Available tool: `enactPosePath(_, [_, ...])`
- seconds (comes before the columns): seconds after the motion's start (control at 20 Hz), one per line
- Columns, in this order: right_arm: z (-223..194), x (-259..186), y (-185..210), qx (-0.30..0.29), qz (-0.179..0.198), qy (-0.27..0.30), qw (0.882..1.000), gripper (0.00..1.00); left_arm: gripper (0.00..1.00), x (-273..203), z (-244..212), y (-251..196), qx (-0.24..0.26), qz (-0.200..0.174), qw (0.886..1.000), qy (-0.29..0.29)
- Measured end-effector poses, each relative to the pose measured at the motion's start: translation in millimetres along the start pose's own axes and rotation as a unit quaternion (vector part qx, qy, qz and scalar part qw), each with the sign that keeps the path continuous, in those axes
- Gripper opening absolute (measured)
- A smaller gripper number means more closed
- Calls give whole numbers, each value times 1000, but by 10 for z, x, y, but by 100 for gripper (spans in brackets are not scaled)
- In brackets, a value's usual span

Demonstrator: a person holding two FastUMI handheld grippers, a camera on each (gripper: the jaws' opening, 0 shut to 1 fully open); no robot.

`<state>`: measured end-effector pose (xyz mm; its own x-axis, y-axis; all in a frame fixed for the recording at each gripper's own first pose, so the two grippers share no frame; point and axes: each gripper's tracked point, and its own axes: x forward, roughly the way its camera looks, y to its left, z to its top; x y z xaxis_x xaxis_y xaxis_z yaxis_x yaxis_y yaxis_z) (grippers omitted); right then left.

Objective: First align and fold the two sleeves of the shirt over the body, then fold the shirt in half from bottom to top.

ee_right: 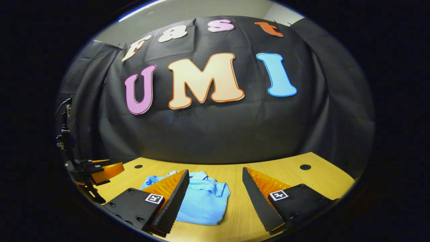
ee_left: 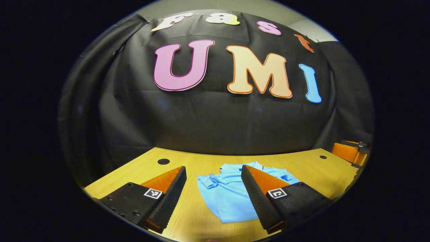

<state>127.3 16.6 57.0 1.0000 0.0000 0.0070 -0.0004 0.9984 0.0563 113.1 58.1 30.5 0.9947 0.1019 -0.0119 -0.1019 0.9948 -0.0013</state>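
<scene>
Both grippers spread wide, holding nothing, above the table.
I'd align sleeves on the crumpled light-blue polo shirt (ee_left: 225, 196) first, left gripper (ee_left: 213, 195) and right gripper (ee_right: 215, 198) pinching the edges.

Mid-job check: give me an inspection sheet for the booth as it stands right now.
Surface: wooden table with round holes.
Job's things: blue shirt lying folded on the table, sleeves tucked in, collar at the far end.
Clutter: nothing seen.
Grippers: left gripper open above the shirt's near edge; right gripper open, shirt behind its left finger; neither touches cloth.
Cables: thin cable at the left edge of the right gripper view.
Surroundings: black cloth wall.
</scene>
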Motion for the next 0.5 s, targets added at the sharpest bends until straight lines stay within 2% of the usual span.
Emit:
enactPosePath(0.2, [79,-309,82,-2,15,-15,1000,98,97,-247,62,-3,-2,-10,1000,-18])
enactPosePath(0.45, [62,-453,39,-9,8,-17,1000,98,98,-373,70,99,-5,0,1000,-20])
enactPosePath(0.5, [41,-475,53,-7,9,-14,1000,94,97,-386,63,111,-5,1,1000,-20])
